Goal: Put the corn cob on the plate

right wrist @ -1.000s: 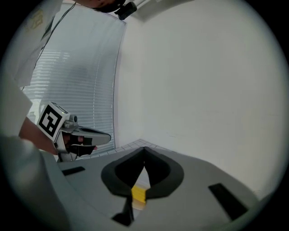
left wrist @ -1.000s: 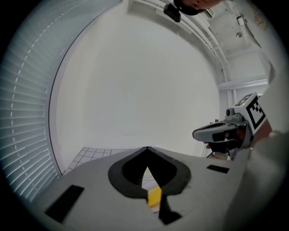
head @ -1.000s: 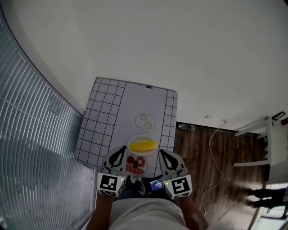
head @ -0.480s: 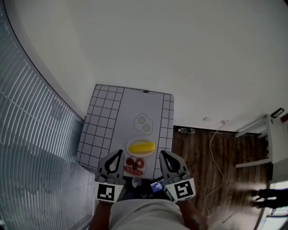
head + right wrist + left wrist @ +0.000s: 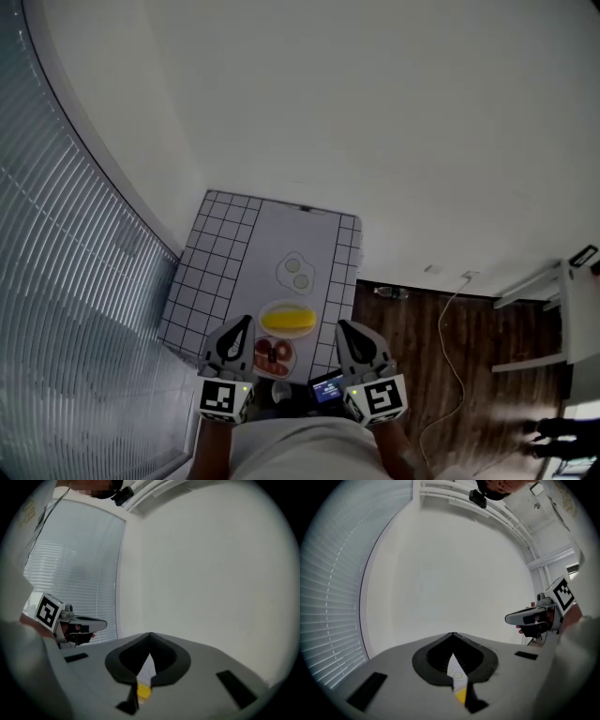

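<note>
Lister: Room: white wall [image 5: 375,112] ahead, slatted blinds [image 5: 66,281] on the left, wooden floor [image 5: 412,328] on the right. One bench [image 5: 202,281] with a checked cover.

Checker: Items on the bench?

Lister: Item one, corn cob [image 5: 289,321], yellow, lying across its plate [image 5: 289,305]. Item two, a second plate [image 5: 272,354] holding red pieces, just nearer the person. Item three, a fried-egg piece [image 5: 295,271], flat on the cover beyond the corn.

Checker: Tools?

Lister: Left hand-held gripper [image 5: 246,321], jaws together at the tips, nothing between them. Right hand-held gripper [image 5: 343,326], the same: tips pressed together, empty. Each one's own view shows only a sliver of the bench and a spot of yellow corn through the slot below the meeting tips.

Checker: Positions?

Lister: Both are held apart from the plates, one on each side, with their marker cubes close to the person's body.

Checker: Changes against a second ago?

Lister: The bench and everything on it show smaller in the head view. The second plate lay right between the two grippers then; now it sits between only their forward halves. The corn is unmoved on its plate, and the egg piece is unmoved too. Both pairs of jaws are closed, as before.
</note>
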Available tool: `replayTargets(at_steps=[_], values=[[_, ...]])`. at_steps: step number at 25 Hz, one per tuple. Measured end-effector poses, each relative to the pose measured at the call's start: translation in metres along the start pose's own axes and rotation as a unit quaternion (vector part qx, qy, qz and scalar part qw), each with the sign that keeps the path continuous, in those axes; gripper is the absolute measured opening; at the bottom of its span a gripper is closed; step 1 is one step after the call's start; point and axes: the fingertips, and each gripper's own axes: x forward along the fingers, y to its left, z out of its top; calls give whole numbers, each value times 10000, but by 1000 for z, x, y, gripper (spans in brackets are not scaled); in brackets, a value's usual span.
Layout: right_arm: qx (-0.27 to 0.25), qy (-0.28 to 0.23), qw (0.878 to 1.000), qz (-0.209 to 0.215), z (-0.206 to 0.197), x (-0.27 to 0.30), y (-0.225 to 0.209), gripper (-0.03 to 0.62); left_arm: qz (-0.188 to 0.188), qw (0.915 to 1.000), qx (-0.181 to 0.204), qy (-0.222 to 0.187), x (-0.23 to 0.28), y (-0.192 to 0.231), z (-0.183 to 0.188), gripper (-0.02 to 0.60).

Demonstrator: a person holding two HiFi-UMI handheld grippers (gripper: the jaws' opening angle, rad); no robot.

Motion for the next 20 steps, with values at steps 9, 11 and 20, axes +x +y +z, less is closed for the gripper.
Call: replayTargets(at_steps=[9,11,20], values=[[9,23,10000,96,-4,-1,-12,5,189,9998,26,46,4,-1,-3,8],[28,-5,9999,123,-3,-1,-12,5,187,9998,61,53,5,-1,-4,8],[-34,14,9999,101,-8,0,-15,5,109,9998,171,22,9,-3,-4,8]])
